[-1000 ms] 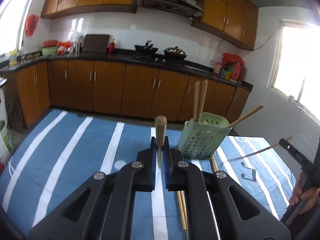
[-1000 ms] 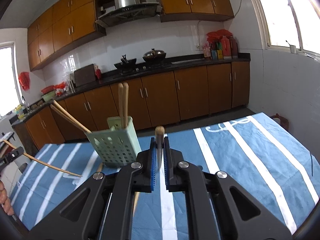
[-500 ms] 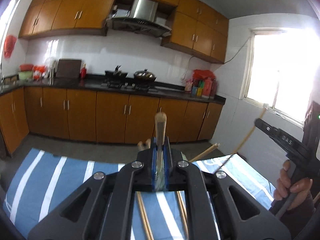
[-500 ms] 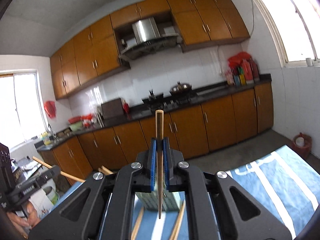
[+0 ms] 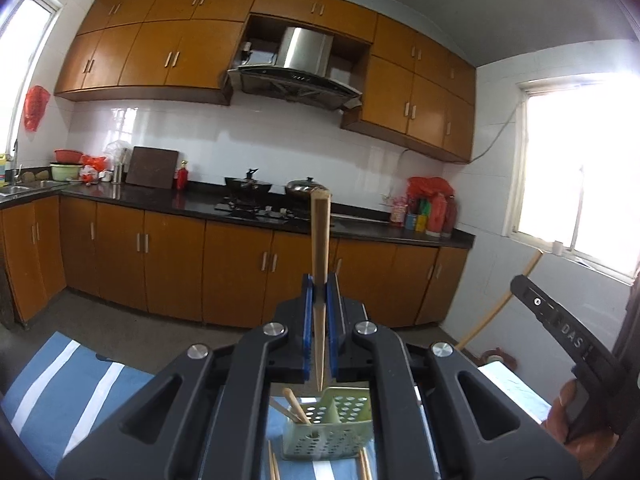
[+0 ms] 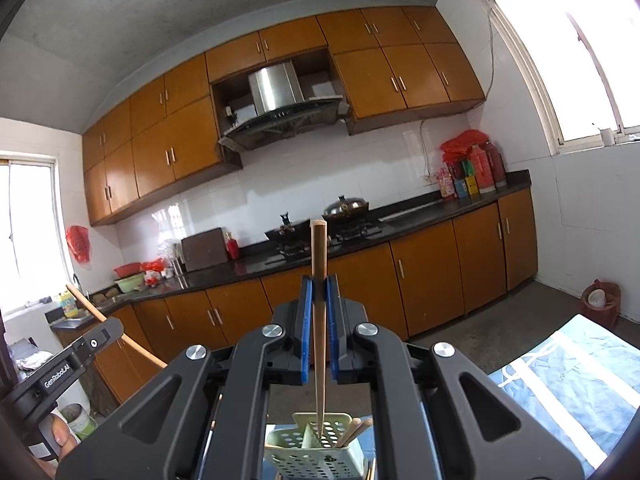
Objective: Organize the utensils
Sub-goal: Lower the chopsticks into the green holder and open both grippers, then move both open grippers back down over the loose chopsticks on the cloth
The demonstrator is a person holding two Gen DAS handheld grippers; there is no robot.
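Both grippers, left (image 5: 319, 330) and right (image 6: 319, 330), clamp a chopstick (image 5: 320, 280) upright, tips down (lined up for dropping) directly above the basket (image 5: 334, 426).

"GenRobot.AI" on left gripper (image 6: 76, 358), seemingly "DAS" on right gripper (image 5: 560, 328)

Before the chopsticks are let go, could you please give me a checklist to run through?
1. Left hand-held gripper shut on its chopstick: ok.
2. Right hand-held gripper shut on its chopstick: ok.
3. Left tip above the green holder: ok, just over its rim.
4. Right tip inside the holder: ok, by the divider.
5. Both chopsticks near upright: ok.
6. Holder steady on the cloth: cannot tell.
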